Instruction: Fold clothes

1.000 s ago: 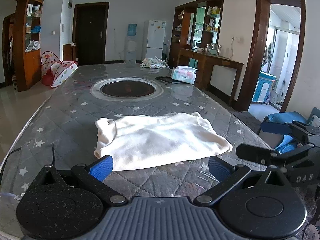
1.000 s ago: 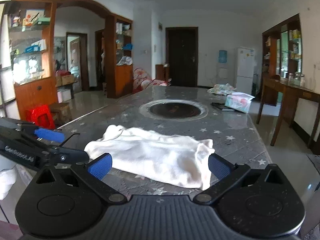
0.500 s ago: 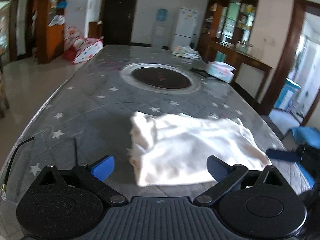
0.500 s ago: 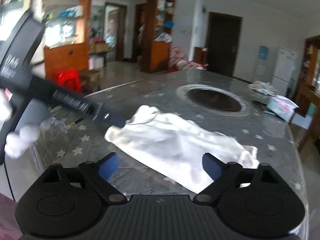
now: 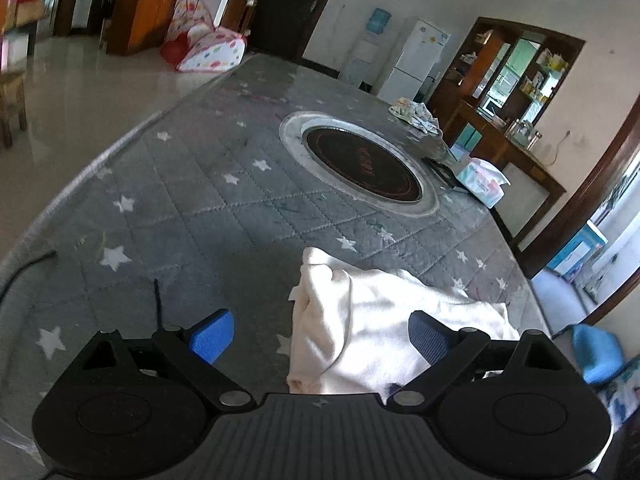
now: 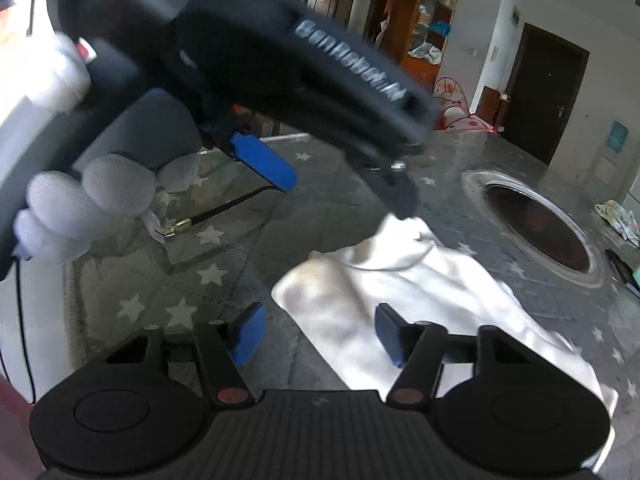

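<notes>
A cream-white garment point(image 5: 384, 320) lies flat on the grey star-patterned table cover point(image 5: 180, 208). My left gripper point(image 5: 320, 338) is open just above the garment's left end, and the cloth's folded edge sits between its blue pads. In the right wrist view the garment point(image 6: 420, 288) runs off to the right. My right gripper point(image 6: 320, 334) is open but with its fingers drawn closer, and the garment's near-left corner lies between them. There the left gripper point(image 6: 346, 194), held by a white-gloved hand point(image 6: 80, 200), hangs over the garment's far-left corner.
A round dark hotplate point(image 5: 360, 164) is set in the middle of the table. Beyond it lie a tissue pack point(image 5: 482, 184), a dark flat object and a crumpled cloth point(image 5: 416, 114). A thin cable point(image 6: 224, 210) lies on the cover near the left edge.
Both grippers have swung over to the garment's left end and come lower and closer to it. The right gripper's fingers have narrowed. The garment itself has not moved.
</notes>
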`<state>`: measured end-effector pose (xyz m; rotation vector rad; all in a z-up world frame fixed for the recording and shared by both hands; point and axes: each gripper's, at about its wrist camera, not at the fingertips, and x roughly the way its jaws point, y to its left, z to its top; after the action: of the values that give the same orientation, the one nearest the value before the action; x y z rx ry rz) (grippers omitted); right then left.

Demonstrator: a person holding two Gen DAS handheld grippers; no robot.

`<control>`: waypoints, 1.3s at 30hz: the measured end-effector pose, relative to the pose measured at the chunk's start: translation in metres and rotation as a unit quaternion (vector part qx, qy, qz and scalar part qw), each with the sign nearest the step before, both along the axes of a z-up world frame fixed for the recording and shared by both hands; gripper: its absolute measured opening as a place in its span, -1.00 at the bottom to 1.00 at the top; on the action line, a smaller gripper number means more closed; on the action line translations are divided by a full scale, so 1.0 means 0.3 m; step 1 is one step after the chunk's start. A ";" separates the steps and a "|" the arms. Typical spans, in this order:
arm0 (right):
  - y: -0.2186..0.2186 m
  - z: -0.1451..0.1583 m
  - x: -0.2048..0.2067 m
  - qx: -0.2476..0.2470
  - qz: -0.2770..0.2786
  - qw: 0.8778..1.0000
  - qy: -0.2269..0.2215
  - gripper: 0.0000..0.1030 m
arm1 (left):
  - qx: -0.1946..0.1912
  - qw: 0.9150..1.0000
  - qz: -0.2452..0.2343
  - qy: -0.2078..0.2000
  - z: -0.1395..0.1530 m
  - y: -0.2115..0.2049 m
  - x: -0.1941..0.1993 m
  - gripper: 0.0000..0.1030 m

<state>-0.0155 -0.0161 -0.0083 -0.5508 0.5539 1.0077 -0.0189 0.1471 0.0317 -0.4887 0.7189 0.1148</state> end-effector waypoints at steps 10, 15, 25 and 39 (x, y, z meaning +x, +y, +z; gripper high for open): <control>-0.048 0.032 0.097 0.063 -0.030 0.995 0.067 -0.79 | -0.070 0.997 0.016 0.019 -0.056 0.025 0.046 0.86; -0.110 0.076 0.136 0.111 -0.045 0.987 0.106 -0.82 | -0.118 0.992 0.026 0.033 -0.087 0.033 0.061 0.86; -0.157 0.106 0.153 0.140 -0.043 0.981 0.126 -0.91 | -0.204 0.977 0.040 0.039 -0.156 0.048 0.093 0.01; -0.398 0.070 0.245 0.122 -0.169 0.974 0.083 -0.18 | -0.133 0.990 0.032 0.028 -0.159 0.020 0.081 -0.56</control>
<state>0.0581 -0.1355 0.0127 -0.1445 0.6368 0.7841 0.0055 0.1530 -0.0160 -0.7662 0.7781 0.0943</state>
